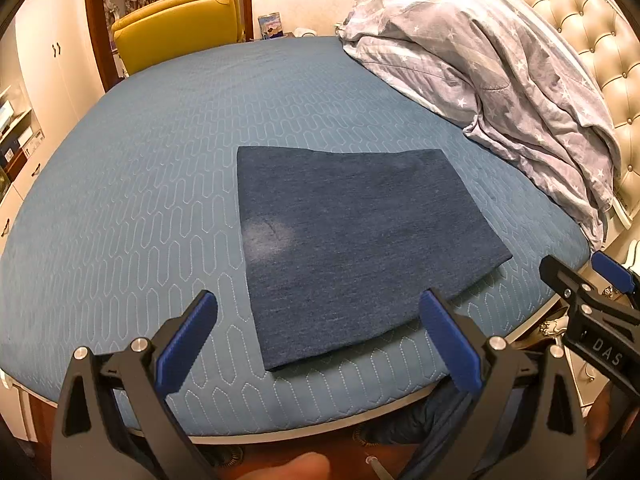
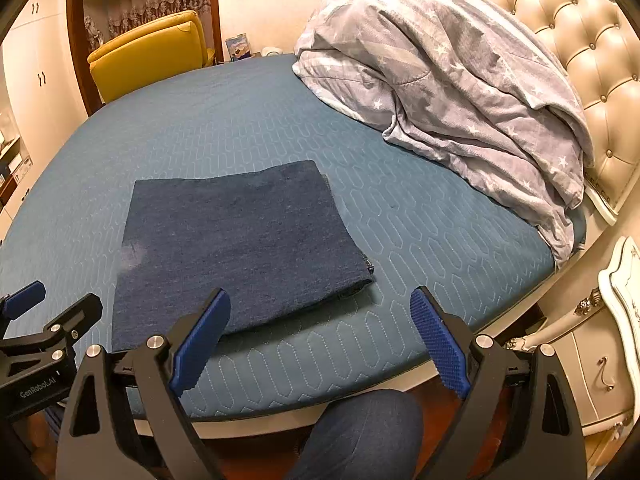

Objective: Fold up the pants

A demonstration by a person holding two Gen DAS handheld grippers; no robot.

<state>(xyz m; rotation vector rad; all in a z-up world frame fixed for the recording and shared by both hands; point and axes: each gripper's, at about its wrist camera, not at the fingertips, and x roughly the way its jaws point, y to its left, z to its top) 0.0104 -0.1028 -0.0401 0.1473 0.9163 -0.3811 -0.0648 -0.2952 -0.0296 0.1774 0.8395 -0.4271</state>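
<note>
Seemingly finished, the dark blue denim pants (image 1: 352,240) lay as a flat folded rectangle near the teal quilted mattress's (image 1: 160,168) near edge; left gripper (image 1: 320,340) and right gripper (image 2: 320,340) hovered spread wide, empty.

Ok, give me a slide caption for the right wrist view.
Folded navy pants lie flat on the blue bed, right gripper open and empty above the near edge.

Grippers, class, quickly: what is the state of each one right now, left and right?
Left gripper: jaws open, holding nothing, above the near edge of the folded pants.
Right gripper: jaws open, holding nothing, off the pants.
</note>
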